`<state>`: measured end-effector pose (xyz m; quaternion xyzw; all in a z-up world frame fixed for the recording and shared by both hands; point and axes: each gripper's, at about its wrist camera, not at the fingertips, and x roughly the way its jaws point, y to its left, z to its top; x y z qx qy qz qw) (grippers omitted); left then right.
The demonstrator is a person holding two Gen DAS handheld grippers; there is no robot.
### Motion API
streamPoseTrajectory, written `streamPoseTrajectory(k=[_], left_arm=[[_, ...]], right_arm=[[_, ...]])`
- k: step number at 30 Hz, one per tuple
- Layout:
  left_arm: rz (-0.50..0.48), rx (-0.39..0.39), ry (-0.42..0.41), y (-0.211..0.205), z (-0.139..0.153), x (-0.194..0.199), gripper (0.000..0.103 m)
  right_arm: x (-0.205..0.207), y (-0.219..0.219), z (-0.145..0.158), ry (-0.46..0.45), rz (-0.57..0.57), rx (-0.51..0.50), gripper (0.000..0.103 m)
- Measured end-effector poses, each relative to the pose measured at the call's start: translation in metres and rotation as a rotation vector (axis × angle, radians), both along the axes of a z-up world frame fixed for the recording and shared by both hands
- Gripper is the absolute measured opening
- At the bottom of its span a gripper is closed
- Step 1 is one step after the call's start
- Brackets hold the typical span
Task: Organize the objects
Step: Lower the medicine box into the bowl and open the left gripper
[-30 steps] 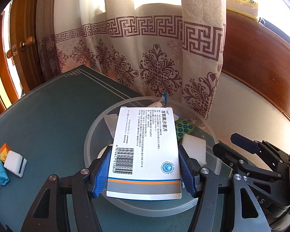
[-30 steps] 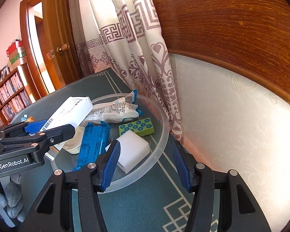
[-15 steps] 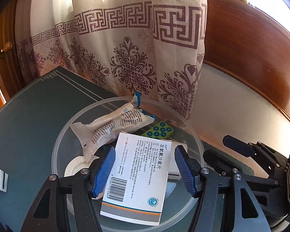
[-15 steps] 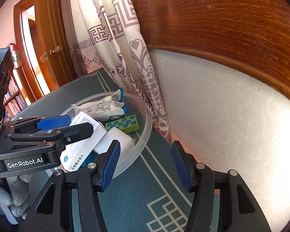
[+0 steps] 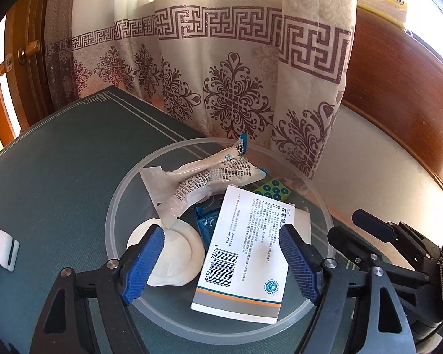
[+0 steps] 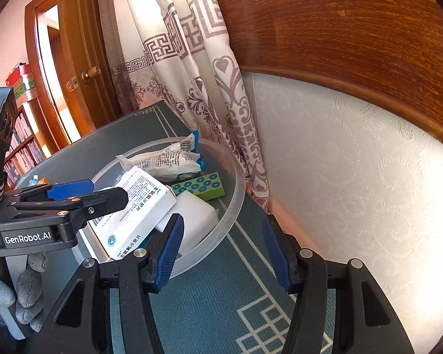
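Releasing looks complete: the left hand-held gripper [image 5: 221, 261] has its jaws spread, having just been opening, and its blue pads stand clear of the white rectangular medicine carton with a barcode and an orange-grey band [image 5: 245, 256]. The carton lies between the jaws but is not pressed; it rests tilted inside the round translucent plastic bowl [image 5: 118, 206], leaning on the items under it.

Key relation: carton directly ahead of and below the left hand-held gripper, long axis running roughly along the line the jaws point, barcode end nearest the jaws. Judgement: a straight withdrawal up and back should clear it without dragging.

Bowl contents beside the carton: clear crinkled plastic pouch with printed text [image 5: 203, 180], flat white round pad [image 5: 174, 256], green block with blue dots [image 5: 273, 190]. Bowl sits near the tabletop edge by the patterned cream curtain [image 5: 236, 88].

Right hand-held gripper [image 6: 223, 253] is narrowly parted and empty, hovering over the dark green tabletop [image 6: 198, 303] just outside the bowl rim.

Remaining loose: a small white packet with a dark stripe [image 5: 3, 249] near the opposite tabletop edge, on the left gripper's side. Judgement: left hand is nearer for that pickup.
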<state>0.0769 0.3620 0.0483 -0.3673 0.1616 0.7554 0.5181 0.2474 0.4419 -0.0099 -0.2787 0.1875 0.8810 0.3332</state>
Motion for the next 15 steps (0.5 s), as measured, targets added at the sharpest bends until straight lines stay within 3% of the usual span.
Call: streamPoseTrajectory(k=[15], left_arm=[[-0.063,-0.042,0.009,-0.011,-0.008,0.019,0.093]], right_arm=[[0.0,-0.002,0.001,0.001,0.0,-0.007,0.057]])
